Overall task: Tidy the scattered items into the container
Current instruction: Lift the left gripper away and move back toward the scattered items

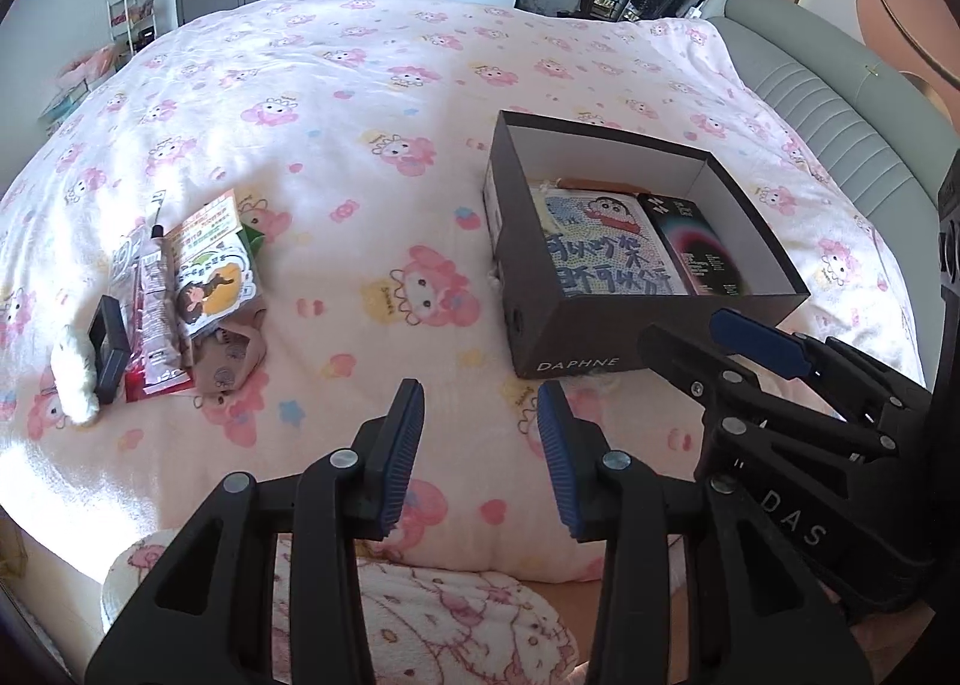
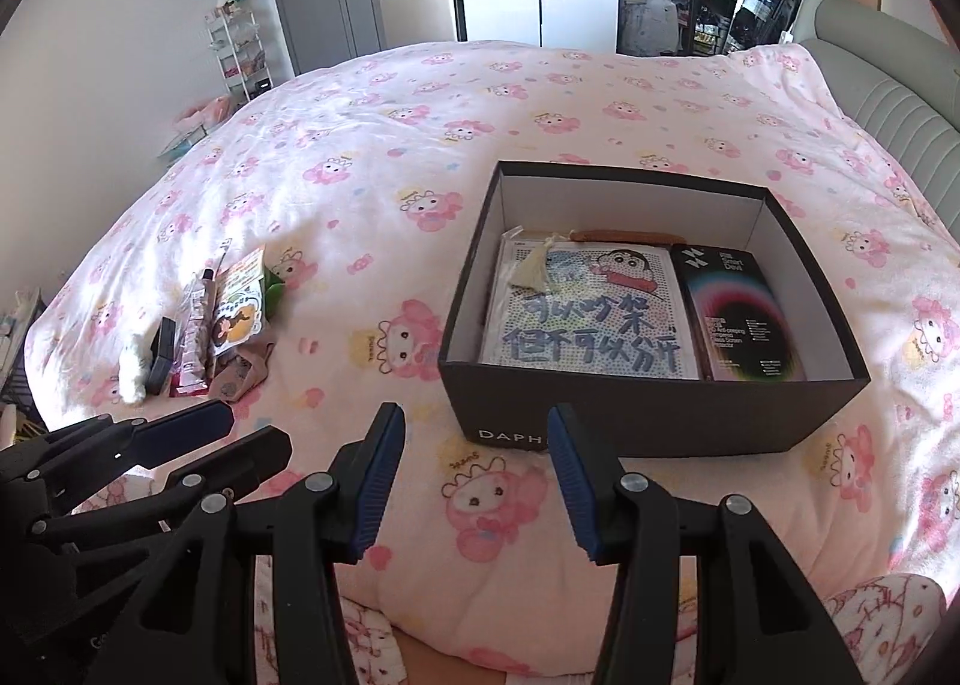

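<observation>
A dark open box marked DAPHNE stands on the bed, holding a cartoon bead picture and a dark packaged box. A pile of scattered items lies to the left: a cartoon booklet, a red packet, a small black box, a white plush piece and a beige cloth. My left gripper is open and empty above the near bed edge. My right gripper is open and empty in front of the box.
The bed has a pink cartoon blanket. A grey headboard is at the right. A white shelf rack and wardrobes stand beyond the bed. A patterned towel lies below the near edge.
</observation>
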